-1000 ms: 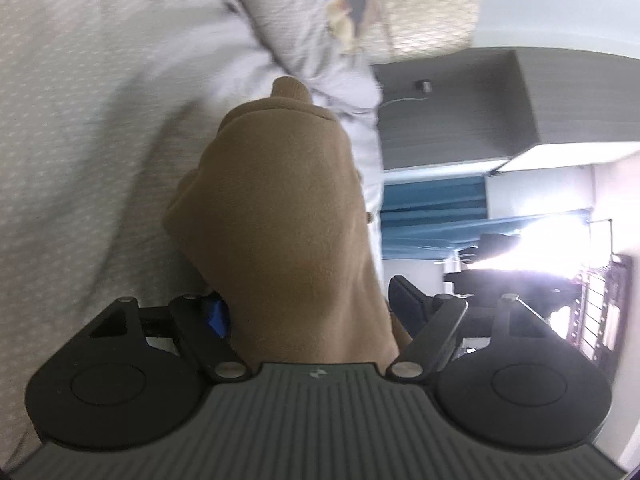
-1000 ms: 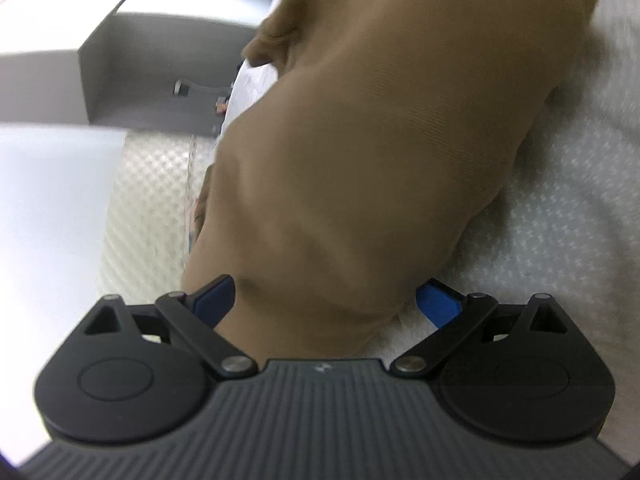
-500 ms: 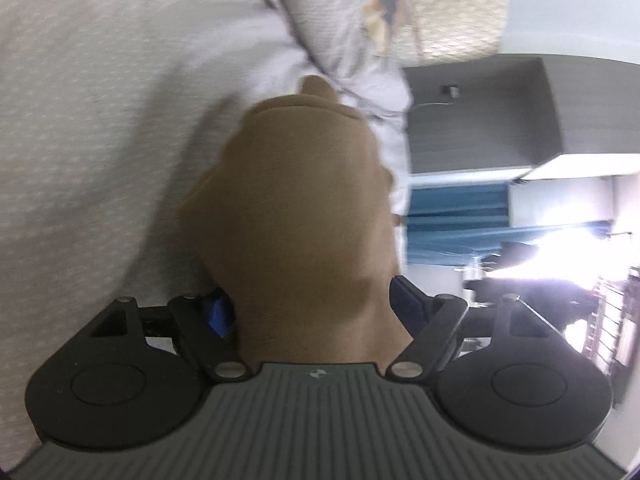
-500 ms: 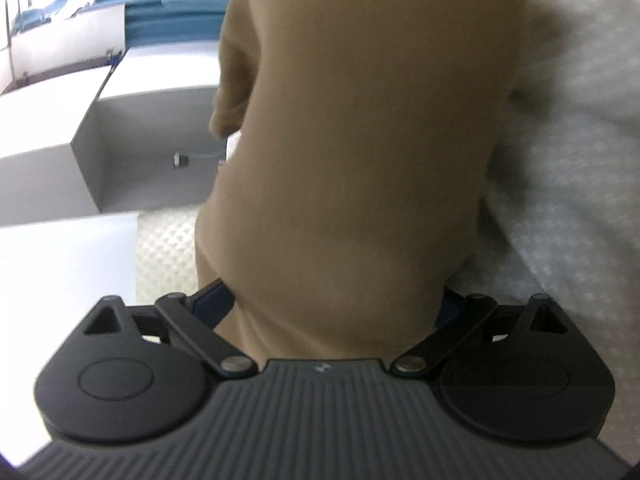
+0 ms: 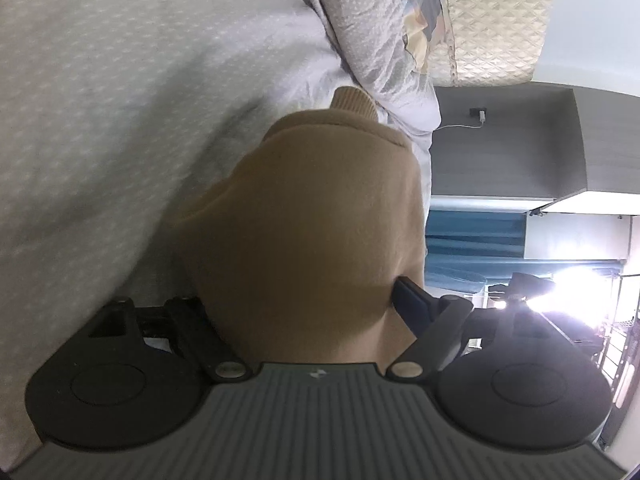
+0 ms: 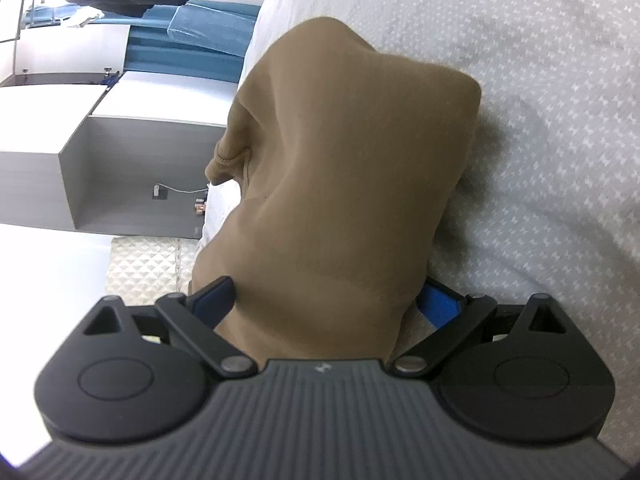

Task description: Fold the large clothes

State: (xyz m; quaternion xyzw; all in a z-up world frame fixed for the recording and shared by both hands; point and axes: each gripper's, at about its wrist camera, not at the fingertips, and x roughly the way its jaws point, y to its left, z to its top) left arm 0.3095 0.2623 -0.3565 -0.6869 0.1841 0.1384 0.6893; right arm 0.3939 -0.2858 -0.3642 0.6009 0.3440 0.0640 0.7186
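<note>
A tan knit garment (image 5: 316,216) fills the middle of both wrist views and hangs over a grey dotted bed cover (image 5: 120,100). My left gripper (image 5: 304,304) has its jaws closed on a thick bunch of the garment; a ribbed cuff or collar (image 5: 354,102) sticks out at the far end. My right gripper (image 6: 332,300) is likewise shut on a bunch of the same garment (image 6: 352,168), whose folded end rests on the bed cover (image 6: 560,120). The fingertips of both grippers are mostly hidden by the cloth.
A rumpled grey quilt (image 5: 372,40) and a quilted cream headboard (image 5: 496,20) lie beyond the garment. A grey bedside cabinet (image 5: 508,144) with a charger cable stands beside the bed. Blue curtains (image 6: 188,40) and a bright window are farther off.
Both grippers keep their hold on the garment. The right gripper has swung so more bed cover shows and the garment's end lies on it. The left view has shifted slightly toward the headboard.
</note>
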